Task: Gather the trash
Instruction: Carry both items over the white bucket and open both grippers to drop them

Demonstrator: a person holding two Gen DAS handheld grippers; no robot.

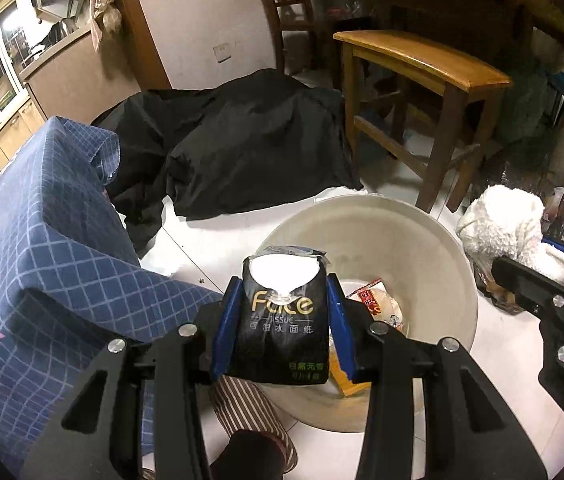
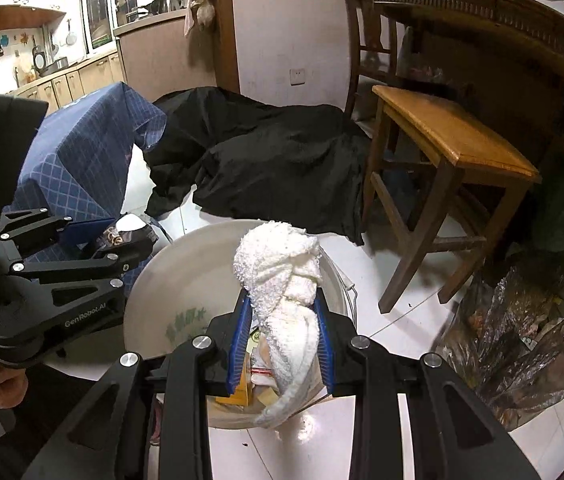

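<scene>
My left gripper (image 1: 284, 298) is shut on a black tissue pack (image 1: 282, 320) with gold lettering, held upright over the near rim of a beige round bin (image 1: 382, 232). Wrappers and a cardboard scrap (image 1: 378, 304) lie at the bin's bottom. My right gripper (image 2: 282, 300) is shut on a white fluffy towel (image 2: 286, 276), which hangs above the same bin (image 2: 170, 272). In the left wrist view the towel (image 1: 502, 224) and the right gripper (image 1: 546, 300) show at the right edge. The left gripper (image 2: 122, 240) with the pack shows at the left of the right wrist view.
A blue checked cloth (image 1: 42, 232) covers a box at left. Black fabric (image 1: 242, 148) lies on the white floor behind the bin. A wooden stool (image 1: 422, 92) stands at back right. A crinkled plastic bag (image 2: 522, 340) sits right of the bin. A striped leg (image 1: 250, 420) is below.
</scene>
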